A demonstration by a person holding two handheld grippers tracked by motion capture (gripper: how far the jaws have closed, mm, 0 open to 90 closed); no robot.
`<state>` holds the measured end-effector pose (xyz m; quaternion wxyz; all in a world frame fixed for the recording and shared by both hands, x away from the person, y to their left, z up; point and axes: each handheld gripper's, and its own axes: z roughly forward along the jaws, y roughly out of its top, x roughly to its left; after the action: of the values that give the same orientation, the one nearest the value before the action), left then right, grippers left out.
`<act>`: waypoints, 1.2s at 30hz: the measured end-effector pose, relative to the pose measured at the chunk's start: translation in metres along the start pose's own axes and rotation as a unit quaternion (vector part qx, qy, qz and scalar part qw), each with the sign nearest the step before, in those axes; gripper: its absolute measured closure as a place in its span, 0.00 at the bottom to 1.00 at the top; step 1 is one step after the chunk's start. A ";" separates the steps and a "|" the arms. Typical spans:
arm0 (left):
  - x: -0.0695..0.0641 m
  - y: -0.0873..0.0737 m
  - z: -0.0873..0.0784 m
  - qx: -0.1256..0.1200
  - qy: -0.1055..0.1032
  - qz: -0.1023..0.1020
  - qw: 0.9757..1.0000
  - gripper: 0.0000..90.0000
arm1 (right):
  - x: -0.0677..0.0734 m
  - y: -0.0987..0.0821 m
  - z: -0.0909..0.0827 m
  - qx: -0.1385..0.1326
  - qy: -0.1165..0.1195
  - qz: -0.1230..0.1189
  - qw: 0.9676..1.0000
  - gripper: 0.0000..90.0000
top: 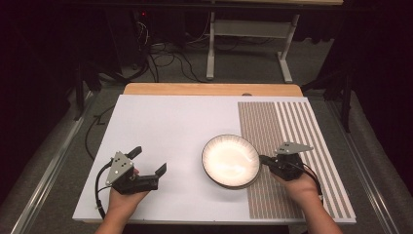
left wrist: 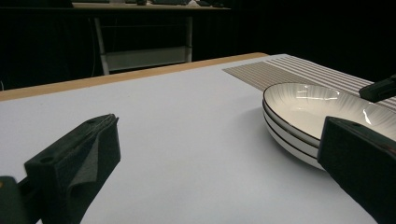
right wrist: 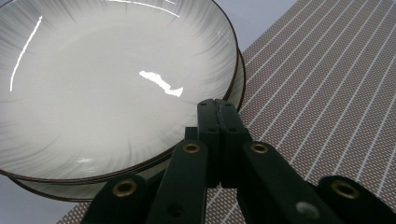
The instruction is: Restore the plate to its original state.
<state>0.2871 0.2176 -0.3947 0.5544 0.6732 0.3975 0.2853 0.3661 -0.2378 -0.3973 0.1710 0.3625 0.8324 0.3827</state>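
Two shallow white bowls with dark rims are stacked one in the other [top: 230, 161] [left wrist: 303, 112] [right wrist: 116, 84], straddling the edge of the white sheet and the striped mat. My right gripper [top: 263, 158] [right wrist: 217, 105] is shut, its jaws pressed flat together with no gap. Their tip lies at the right rim of the top bowl; nothing shows between them. That tip also pokes in at the right as a dark wedge [left wrist: 378, 88]. My left gripper [top: 149, 160] [left wrist: 218, 126] stands open and empty, low over the white sheet to the left of the bowls.
A white sheet [top: 165, 122] covers most of the table. A brown striped mat [top: 292, 146] lies along its right side. The wooden table edge [top: 209, 89] shows at the back. Beyond it stand a white desk frame [top: 210, 44] and floor cables [top: 160, 61].
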 end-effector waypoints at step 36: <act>0.009 -0.002 -0.002 0.001 0.003 -0.008 1.000 0.00 | -0.015 -0.020 -0.048 -0.101 -0.046 0.057 0.992 0.50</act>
<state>0.2895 0.2268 -0.3963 0.5546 0.6699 0.4051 0.2820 0.3394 -0.2823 -0.3812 0.2226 0.4072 0.7589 0.4568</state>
